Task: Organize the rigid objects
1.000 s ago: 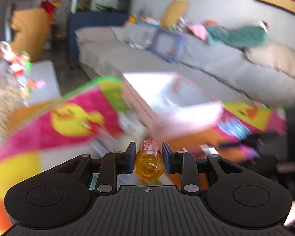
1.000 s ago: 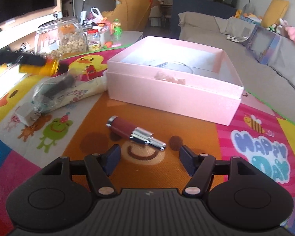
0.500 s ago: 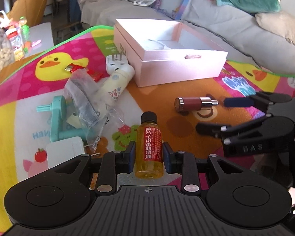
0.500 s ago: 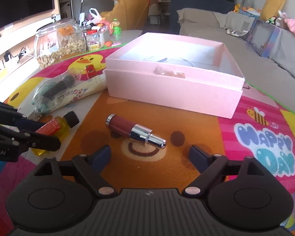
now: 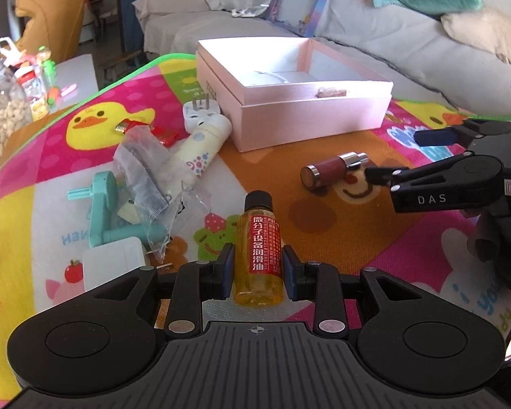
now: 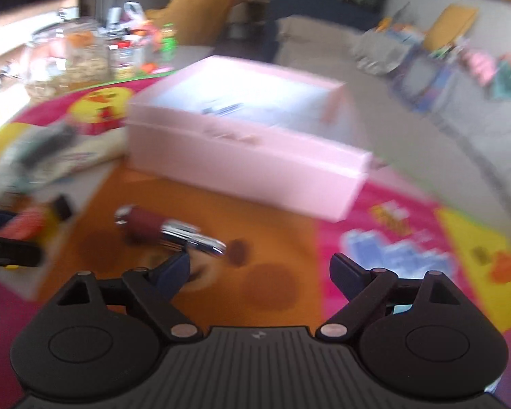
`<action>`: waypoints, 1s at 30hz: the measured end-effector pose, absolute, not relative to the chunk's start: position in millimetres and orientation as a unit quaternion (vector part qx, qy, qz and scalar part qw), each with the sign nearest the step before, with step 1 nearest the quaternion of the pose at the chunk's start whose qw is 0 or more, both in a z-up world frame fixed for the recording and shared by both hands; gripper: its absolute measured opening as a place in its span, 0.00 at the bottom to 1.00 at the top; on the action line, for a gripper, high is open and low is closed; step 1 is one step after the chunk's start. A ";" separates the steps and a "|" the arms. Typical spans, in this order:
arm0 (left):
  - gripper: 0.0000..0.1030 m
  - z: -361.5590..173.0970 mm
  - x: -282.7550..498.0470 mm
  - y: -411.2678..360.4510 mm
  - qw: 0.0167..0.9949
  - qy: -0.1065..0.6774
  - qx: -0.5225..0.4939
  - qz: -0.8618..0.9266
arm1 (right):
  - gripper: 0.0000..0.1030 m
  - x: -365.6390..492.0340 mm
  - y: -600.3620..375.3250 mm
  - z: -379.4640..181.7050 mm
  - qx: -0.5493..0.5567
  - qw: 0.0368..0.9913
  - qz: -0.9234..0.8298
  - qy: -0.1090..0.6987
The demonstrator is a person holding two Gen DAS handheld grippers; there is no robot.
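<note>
Lying across a bright cartoon play mat spread over the desk, a scatter of small things waiting to be sorted. Pinching a small amber oil bottle with a red label and black cap, the left gripper, jaws pressed against the bottle's sides, cap pointing forward toward the middle of the mat; likely gripped low on the body to keep it steady for carrying. Sitting toward the far edge of the mat, an open pink box, probably the place for collecting things. Lying just in front of the box, a dark red lipstick tube with a silver end. Hovering close beside that tube, the right gripper, jaws spread wide and holding nothing, seemingly lining up to close on it. Resting near the mat's left side, a white plug, a cream tube, a clear plastic bag and a teal plastic part.
</note>
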State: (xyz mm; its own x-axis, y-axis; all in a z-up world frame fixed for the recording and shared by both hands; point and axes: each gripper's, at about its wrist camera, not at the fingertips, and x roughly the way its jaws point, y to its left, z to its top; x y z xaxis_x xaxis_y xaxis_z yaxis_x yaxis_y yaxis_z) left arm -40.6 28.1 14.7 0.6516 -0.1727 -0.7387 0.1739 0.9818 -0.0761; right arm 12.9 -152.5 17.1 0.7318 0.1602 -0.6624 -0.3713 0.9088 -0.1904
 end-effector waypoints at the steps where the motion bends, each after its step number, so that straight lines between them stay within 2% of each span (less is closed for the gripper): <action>1: 0.32 14.4 -41.1 28.2 0.909 0.405 -0.002 -0.094 | 0.87 10.6 -152.9 18.5 -0.159 0.921 0.137 0.327; 8: 0.32 13.9 -43.4 29.3 0.912 0.399 -0.008 -0.091 | 0.87 2.4 -144.2 29.7 -0.064 0.925 0.184 0.327; 18: 0.32 14.4 -43.8 34.4 0.913 0.397 -0.037 -0.085 | 0.86 25.7 -109.2 15.8 -0.062 0.913 0.160 0.370; 19: 0.32 15.0 -42.5 35.6 0.912 0.399 -0.044 -0.083 | 0.84 26.2 -110.4 15.1 -0.059 0.912 0.161 0.373; 23: 0.32 16.5 -38.0 37.4 0.907 0.408 -0.057 -0.082 | 0.59 22.7 -115.5 16.4 -0.062 0.912 0.170 0.367; 28: 0.32 20.9 -31.0 42.2 0.891 0.439 -0.070 -0.090 | 0.58 20.2 -122.5 17.8 -0.075 0.911 0.176 0.366; 30: 0.32 21.1 -31.0 41.9 0.889 0.445 -0.065 -0.092 | 0.63 18.8 -127.4 17.6 -0.088 0.912 0.175 0.361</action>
